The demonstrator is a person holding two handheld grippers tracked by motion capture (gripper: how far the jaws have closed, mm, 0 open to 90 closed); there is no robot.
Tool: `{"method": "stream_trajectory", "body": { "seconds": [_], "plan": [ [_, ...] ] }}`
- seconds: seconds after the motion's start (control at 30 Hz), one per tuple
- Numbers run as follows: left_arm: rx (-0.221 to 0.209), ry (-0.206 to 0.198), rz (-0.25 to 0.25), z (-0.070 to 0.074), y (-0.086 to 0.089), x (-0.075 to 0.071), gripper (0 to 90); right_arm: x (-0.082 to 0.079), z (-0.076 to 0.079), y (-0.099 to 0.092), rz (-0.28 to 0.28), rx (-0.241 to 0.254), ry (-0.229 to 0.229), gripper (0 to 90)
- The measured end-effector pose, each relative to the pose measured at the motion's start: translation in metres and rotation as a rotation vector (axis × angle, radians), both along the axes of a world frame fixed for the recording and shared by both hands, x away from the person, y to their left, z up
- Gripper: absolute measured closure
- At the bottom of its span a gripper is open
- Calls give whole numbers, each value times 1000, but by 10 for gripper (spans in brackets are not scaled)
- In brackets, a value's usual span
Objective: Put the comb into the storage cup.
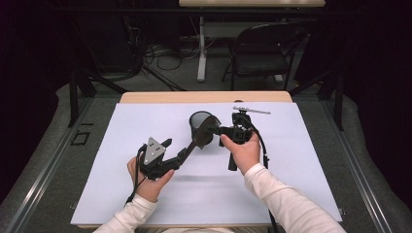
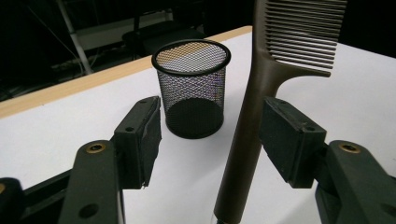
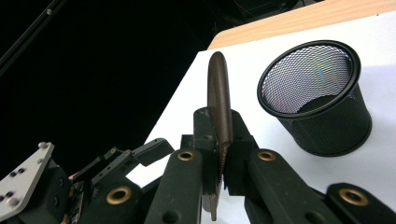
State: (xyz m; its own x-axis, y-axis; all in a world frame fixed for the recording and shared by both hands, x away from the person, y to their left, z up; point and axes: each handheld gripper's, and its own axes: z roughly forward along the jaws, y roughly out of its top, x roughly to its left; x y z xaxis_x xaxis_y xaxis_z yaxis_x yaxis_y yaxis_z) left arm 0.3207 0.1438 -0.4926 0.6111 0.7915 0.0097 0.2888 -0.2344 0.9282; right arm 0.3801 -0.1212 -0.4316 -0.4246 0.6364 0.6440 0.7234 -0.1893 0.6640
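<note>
My right gripper [image 1: 216,129] [image 3: 219,137] is shut on the toothed end of a brown comb [image 3: 219,93], held on edge above the white mat. The comb's handle [image 2: 247,126] runs between the jaws of my left gripper [image 1: 195,142] [image 2: 211,133], which stand open. The handle lies close against the right-hand pad [image 2: 285,135], and a wide gap separates it from the other pad. A black mesh cup [image 1: 200,124] [image 2: 191,88] [image 3: 317,107] stands upright and empty on the mat, just beyond both grippers.
A white mat [image 1: 145,194] covers the wooden table [image 1: 204,97]. A thin metal piece [image 1: 251,110] lies at the mat's far edge, right of the cup. A folding chair [image 1: 262,48] and cables sit on the floor past the table.
</note>
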Motion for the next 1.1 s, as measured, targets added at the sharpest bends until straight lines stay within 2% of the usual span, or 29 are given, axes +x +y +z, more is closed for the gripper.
{"method": "stream_trajectory", "body": {
  "seconds": [0.07, 0.13, 0.17, 0.33, 0.57, 0.63, 0.73, 0.87, 1.1],
  "plan": [
    [3, -5, 3, 0, 1, 1, 430, 0, 0, 0, 1, -1, 1, 866],
    [-12, 10, -1, 1, 3, 2, 430, 0, 0, -1, 2, -1, 1, 866],
    [-27, 10, 1, 1, 4, 3, 430, 0, 0, -1, 1, -1, 1, 867],
    [-45, -1, 23, 3, 11, 4, 428, 0, 1, -2, 1, 0, -2, 867],
    [-52, 10, 43, 3, 16, 7, 396, 0, 3, -4, -4, -8, -6, 867],
    [-64, 8, 44, 3, 18, 8, 369, 1, 5, -5, -7, -15, -13, 866],
    [-42, -23, 64, 4, 19, 7, 333, 1, 8, -7, -10, -18, -20, 866],
    [-56, -1, 70, 4, 21, 9, 298, 2, 13, -9, -12, -19, -31, 866],
    [-54, 19, 86, 3, 24, 12, 258, 4, 24, -12, -16, -41, -55, 866]
  ]
}}
